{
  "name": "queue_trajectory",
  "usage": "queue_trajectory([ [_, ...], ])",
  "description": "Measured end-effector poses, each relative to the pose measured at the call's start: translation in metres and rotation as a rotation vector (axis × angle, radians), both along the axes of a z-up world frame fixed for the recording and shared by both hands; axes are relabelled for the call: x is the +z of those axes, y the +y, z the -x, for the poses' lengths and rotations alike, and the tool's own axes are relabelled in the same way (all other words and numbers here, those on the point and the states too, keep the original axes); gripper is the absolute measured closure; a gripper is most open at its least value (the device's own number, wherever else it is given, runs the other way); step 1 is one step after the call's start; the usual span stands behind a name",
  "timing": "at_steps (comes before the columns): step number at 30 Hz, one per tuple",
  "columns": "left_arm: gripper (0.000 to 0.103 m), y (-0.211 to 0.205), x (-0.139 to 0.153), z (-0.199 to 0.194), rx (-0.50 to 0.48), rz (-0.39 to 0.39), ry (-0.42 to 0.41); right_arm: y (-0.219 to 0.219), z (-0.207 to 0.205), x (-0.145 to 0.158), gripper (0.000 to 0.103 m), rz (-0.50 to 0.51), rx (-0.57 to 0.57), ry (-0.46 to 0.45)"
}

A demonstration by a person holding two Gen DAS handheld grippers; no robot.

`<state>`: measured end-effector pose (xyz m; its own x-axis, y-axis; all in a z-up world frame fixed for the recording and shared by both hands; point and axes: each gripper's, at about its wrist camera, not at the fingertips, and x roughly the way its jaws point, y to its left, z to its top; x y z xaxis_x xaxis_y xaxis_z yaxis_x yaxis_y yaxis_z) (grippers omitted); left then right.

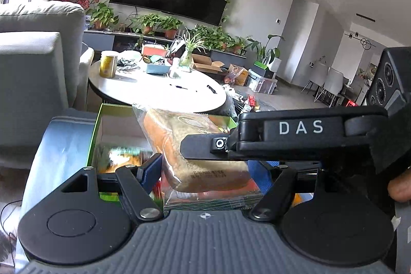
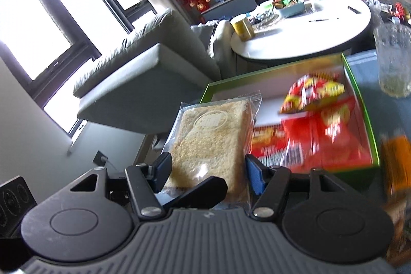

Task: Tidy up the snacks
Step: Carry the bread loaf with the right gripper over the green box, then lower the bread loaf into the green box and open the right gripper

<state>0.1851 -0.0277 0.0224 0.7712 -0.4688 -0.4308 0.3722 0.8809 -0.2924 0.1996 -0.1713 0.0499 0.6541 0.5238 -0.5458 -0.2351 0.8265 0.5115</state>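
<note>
Wrapped bread slice held over a green snack box (image 2: pixel 359 99).

The green-rimmed box sits on the blue-grey counter (image 2: pixel 367 73) and holds red snack bags (image 2: pixel 326 130), their print too blurred to read. The right tongs (image 2: pixel 208 171) grip the clear-wrapped bread slice (image 2: pixel 213 135), round white logo unreadable, at the box's near left corner. The left tongs (image 1: pixel 205 171) stand open around the packet. The right tool reads "DAS" (image 1: pixel 300 127).

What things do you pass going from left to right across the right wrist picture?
Window → grey sofa → wrapped bread slice → red snack bags in the green box → glass jar.
</note>
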Motion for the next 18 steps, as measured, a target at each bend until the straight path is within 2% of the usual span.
queue_trajectory([
  [8,0.034,-0.009,-0.021,-0.055,-0.002,0.014,0.039,-0.010,-0.051,-0.012,0.050,0.009,-0.031,0.020],
  [14,0.034,-0.022,-0.038,-0.088,-0.015,-0.013,0.075,-0.020,-0.084,-0.032,0.050,0.001,-0.062,0.065],
  [18,0.029,-0.021,-0.046,-0.097,0.050,-0.014,0.076,-0.028,-0.097,-0.043,0.050,-0.035,-0.070,0.089],
])
